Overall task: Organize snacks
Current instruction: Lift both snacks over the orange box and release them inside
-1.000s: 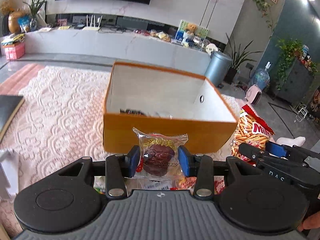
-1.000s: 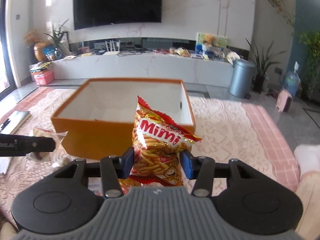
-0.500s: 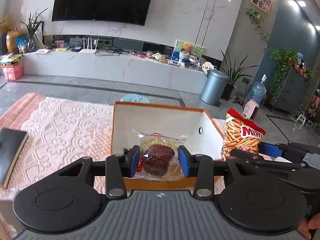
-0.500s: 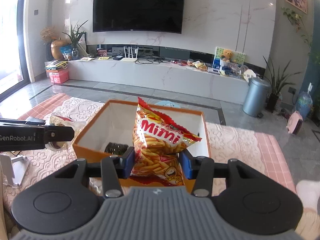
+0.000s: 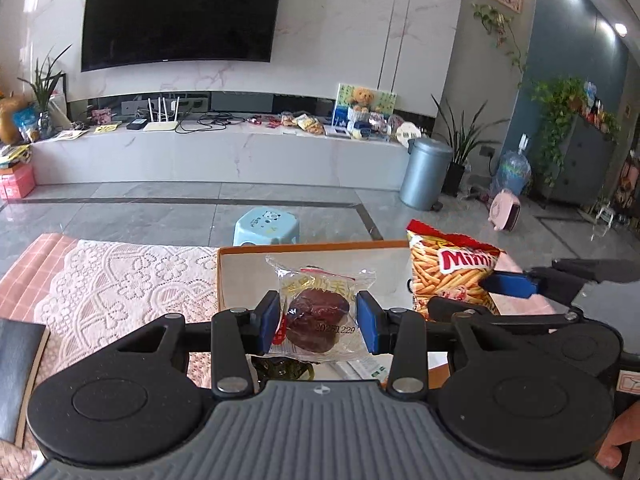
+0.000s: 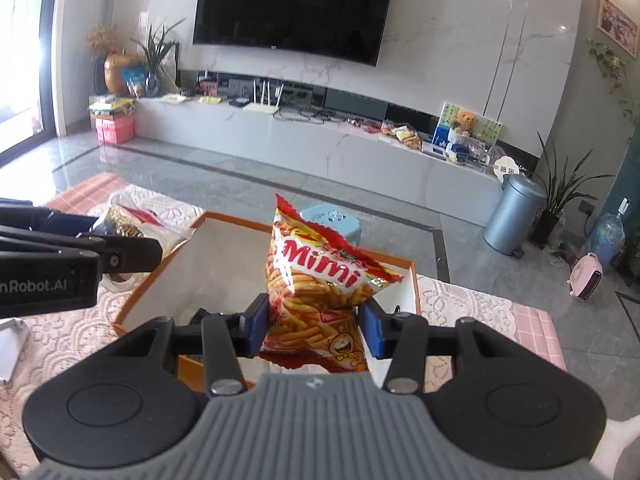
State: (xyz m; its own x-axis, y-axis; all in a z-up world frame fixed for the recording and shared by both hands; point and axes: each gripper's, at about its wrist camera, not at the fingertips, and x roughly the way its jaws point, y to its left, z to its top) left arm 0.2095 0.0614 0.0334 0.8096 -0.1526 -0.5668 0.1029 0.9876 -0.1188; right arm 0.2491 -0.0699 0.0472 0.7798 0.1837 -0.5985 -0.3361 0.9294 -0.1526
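Blue pads of the left gripper (image 5: 318,322) are clenched on a clear-wrapped dark pastry (image 5: 318,322), one pad pressing each side of the wrapper, with the packet standing upright between the jaws. Blue pads of the right gripper (image 6: 316,324) are likewise clamped on a red and yellow Mimi snack bag (image 6: 320,284), which rises upright from the jaws with its crimped top edge uppermost.

Both packets hang above the orange box (image 6: 158,276), an open carton with white inner walls. In the right wrist view the Mimi snack bag sits over the box's open interior, near its right wall, and something dark lies on the box floor, too hidden to name. The pastry is held over the box's left wall in that view, just beside the Mimi snack bag's side of the opening; in the left wrist view it hangs in front of the box's white inside. More wrapped items show below the left jaws, partly hidden.

The box rests on a worktop covered by a lace cloth (image 5: 120,292) over pink check. A black book (image 5: 18,364) lies on the cloth well left of the box. Beyond the box's far wall a pale blue stool (image 5: 266,226) stands on the grey tiled floor. A fingertip (image 5: 612,440) shows at the lower right edge of the left wrist view.
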